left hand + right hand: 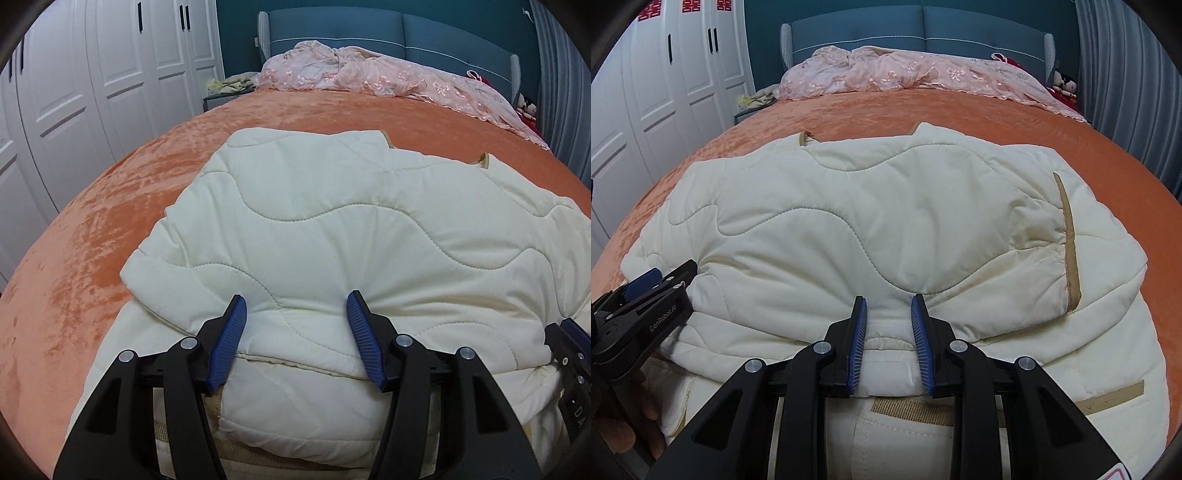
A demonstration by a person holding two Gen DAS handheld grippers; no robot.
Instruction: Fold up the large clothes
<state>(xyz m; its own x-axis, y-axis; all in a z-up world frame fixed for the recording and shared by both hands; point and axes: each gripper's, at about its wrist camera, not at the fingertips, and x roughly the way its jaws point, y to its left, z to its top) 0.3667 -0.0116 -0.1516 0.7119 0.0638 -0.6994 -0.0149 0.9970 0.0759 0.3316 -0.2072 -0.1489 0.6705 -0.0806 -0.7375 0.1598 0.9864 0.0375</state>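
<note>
Jacket [332,229], cream and quilted with tan trim, lies folded on the orange bedspread [92,229], its near edge doubled over toward the cameras. Left gripper [295,306] stands with its fingers apart over that doubled edge, padding bulging between the blue pads [229,339] without being squeezed. Right gripper [888,306] has its fingers clamped on a bunched ridge of the jacket. Pink lace cover [886,74] is heaped by the blue headboard [923,26]; white wardrobes [92,74] stand at the left.
</note>
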